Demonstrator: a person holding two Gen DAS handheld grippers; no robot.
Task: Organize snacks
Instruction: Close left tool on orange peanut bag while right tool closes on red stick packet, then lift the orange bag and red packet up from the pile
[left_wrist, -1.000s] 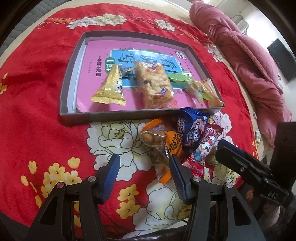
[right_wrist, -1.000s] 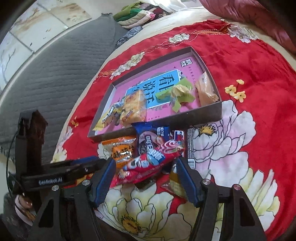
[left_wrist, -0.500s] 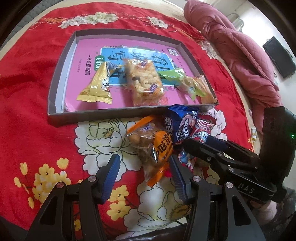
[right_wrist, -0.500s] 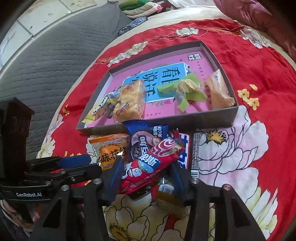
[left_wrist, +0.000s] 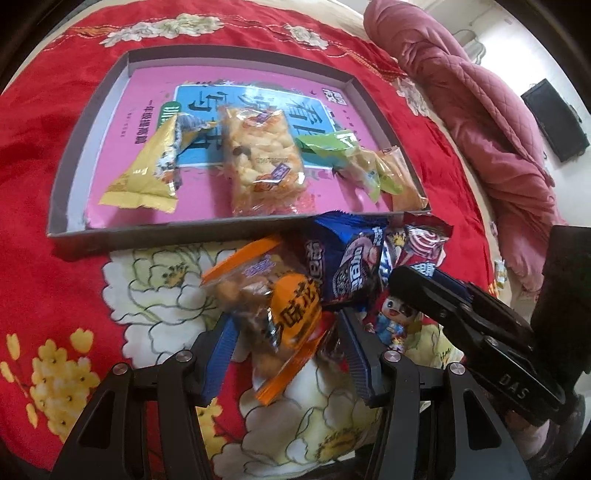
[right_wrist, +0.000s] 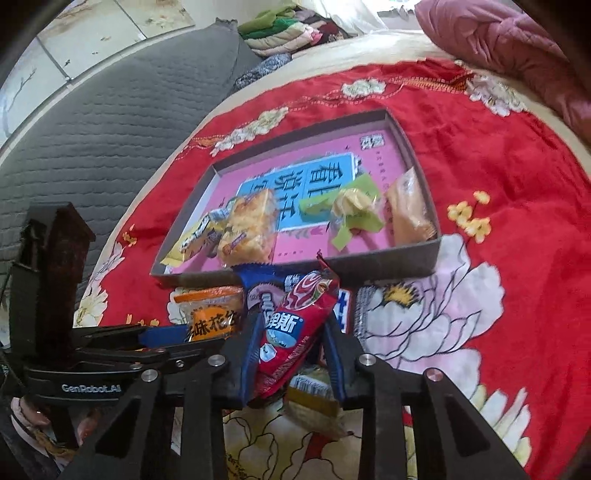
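A grey box lid (left_wrist: 59, 199) (right_wrist: 373, 258) with a pink printed floor holds several snacks: a yellow packet (left_wrist: 147, 173), a rice-crisp bar (left_wrist: 258, 162), a green packet (left_wrist: 343, 155). In front of it lies a snack pile on the red cloth. My left gripper (left_wrist: 288, 354) is open, its fingers on either side of the orange peanut packet (left_wrist: 291, 314). My right gripper (right_wrist: 291, 350) is shut on the red snack bar (right_wrist: 291, 328), which stands tilted between its fingers. A blue Oreo packet (left_wrist: 347, 266) (right_wrist: 262, 284) lies in the pile.
A red floral cloth (left_wrist: 37, 280) (right_wrist: 517, 295) covers the bed. A pink quilt (left_wrist: 491, 110) is heaped at the far right. A grey padded mat (right_wrist: 92, 122) lies at the left, folded clothes (right_wrist: 288, 33) beyond it.
My right gripper has closed on the red snack bar. My left gripper has moved forward until its fingers straddle the orange peanut packet.
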